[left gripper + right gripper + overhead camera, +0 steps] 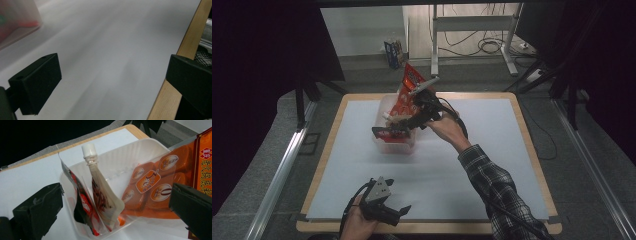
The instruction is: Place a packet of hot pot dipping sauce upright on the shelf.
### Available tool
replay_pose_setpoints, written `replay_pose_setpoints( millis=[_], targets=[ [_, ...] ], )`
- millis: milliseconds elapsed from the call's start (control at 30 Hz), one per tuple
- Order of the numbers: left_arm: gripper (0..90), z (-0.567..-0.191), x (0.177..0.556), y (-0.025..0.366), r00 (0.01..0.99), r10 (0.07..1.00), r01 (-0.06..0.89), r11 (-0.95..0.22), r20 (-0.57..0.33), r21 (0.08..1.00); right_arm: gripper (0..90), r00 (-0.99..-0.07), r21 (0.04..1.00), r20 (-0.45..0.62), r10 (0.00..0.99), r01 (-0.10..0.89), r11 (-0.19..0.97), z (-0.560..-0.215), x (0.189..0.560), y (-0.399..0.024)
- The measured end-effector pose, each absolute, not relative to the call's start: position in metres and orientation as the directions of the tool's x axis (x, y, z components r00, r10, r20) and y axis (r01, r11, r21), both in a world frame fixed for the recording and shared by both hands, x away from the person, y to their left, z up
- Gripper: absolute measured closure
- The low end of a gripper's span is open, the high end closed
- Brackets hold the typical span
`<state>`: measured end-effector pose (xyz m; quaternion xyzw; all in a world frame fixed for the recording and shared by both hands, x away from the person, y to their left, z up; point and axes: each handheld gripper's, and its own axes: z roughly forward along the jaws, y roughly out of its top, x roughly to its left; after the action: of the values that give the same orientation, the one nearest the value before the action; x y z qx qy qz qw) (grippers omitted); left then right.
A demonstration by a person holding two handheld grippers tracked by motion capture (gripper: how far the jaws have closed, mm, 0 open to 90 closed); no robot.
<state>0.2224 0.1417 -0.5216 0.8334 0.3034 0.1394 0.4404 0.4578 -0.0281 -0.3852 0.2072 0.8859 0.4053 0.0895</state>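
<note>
Dark curtains framed the workspace, with a grey floor, metal desk legs and loose cables beyond the far edge of the table. A wood-rimmed tabletop under a white sheet took up the middle of the high view, the person's forearms entering from the near side, the right one in a plaid sleeve.

Toward the far left of the sheet stood a clear plastic tub. An orange snack bag leaned in its far end, rising well above the rim. Through the right gripper view, the same bag lay against the tub wall beside a spouted pouch with a white cap, standing upright, and a dark red-and-black packet next to it.

Over the tub hung the right gripper, its jaws spread as wide as they went and gripping nothing, the pouch and bag lying between and beyond them.

Near the front edge, well apart from the tub, the left gripper rested in the person's left hand, jaws wide apart over bare sheet and empty.
</note>
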Motion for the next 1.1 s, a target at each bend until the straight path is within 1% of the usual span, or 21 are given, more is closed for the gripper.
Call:
replay_pose_setpoints(
  millis=[300, 800, 967, 1100],
  targets=[
    [0.5, -0.522, 0.223, 0.142, 0.773, 0.634, 0.364, -0.447, 0.003, 0.817, 0.0, -0.905, 0.751, -0.024, 0.424, 0.264, 0.606, -0.385, 0.448, -0.032],
    [1.0, -0.522, 0.225, 0.144, 0.769, 0.638, 0.386, -0.420, -0.035, 0.821, 0.0, -0.913, 0.740, -0.041, 0.406, 0.246, 0.626, -0.390, 0.434, -0.036],
    [0.5, -0.521, 0.224, 0.145, 0.787, 0.613, 0.378, -0.393, -0.067, 0.838, 0.0, -0.914, 0.744, -0.038, 0.405, 0.245, 0.622, -0.391, 0.430, -0.039],
    [0.1, -0.521, 0.223, 0.144, 0.791, 0.609, 0.368, -0.400, -0.056, 0.839, 0.0, -0.915, 0.742, -0.044, 0.400, 0.238, 0.626, -0.393, 0.427, -0.041]
  ],
)
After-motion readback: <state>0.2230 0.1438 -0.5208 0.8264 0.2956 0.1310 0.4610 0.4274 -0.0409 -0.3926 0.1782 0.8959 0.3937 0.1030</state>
